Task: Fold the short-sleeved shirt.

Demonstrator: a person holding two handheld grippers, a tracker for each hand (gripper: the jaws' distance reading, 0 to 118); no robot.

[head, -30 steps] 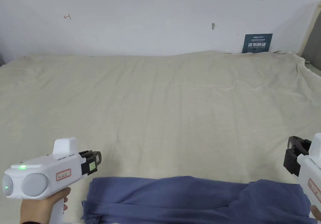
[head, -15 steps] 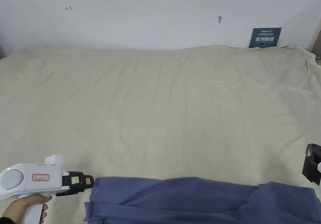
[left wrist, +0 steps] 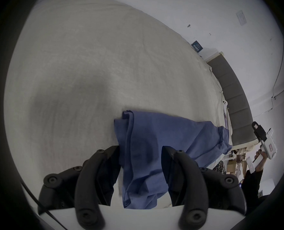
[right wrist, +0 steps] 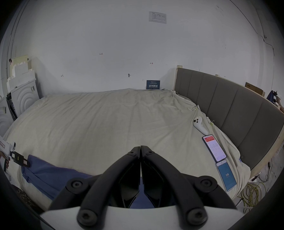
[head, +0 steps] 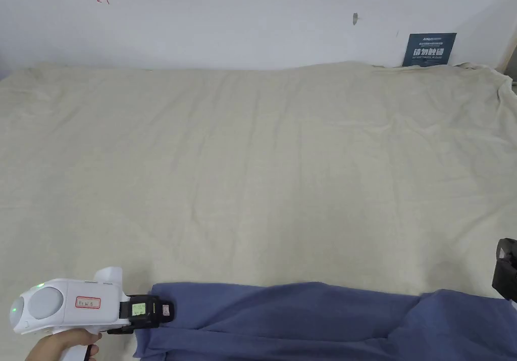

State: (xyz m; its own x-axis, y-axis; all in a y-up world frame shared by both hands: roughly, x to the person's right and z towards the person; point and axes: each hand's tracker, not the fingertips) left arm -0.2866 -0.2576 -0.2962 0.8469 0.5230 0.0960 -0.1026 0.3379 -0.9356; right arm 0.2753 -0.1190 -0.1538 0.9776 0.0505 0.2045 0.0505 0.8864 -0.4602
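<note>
We work at the near edge of the bed [head: 262, 165], where the blue short-sleeved shirt [head: 313, 321] lies in a long, loosely gathered band across the cream sheet, running from near the front left toward the front right corner. Our left gripper [head: 164, 312] sits at the shirt's left end with its jaws spread wide; in the left gripper view the bunched cloth [left wrist: 143, 150] lies between them, but neither jaw presses on it, so it has hold of nothing yet. Our right gripper [right wrist: 140, 148] hangs above the shirt's right end with its jaws closed tip to tip and nothing between them; its dark tip also shows at the right edge of the head view [head: 506, 268].

We judge the folding to be part way along: the garment already looks doubled lengthwise into a narrow strip, though the layers are rumpled and the right end sits in a hump. What seems left is to take both ends, square the strip up, and fold it across into a compact stack. Two phones [right wrist: 214, 148] and a white controller [right wrist: 199, 125] lie by the bed's right edge, well apart from the shirt.
</note>
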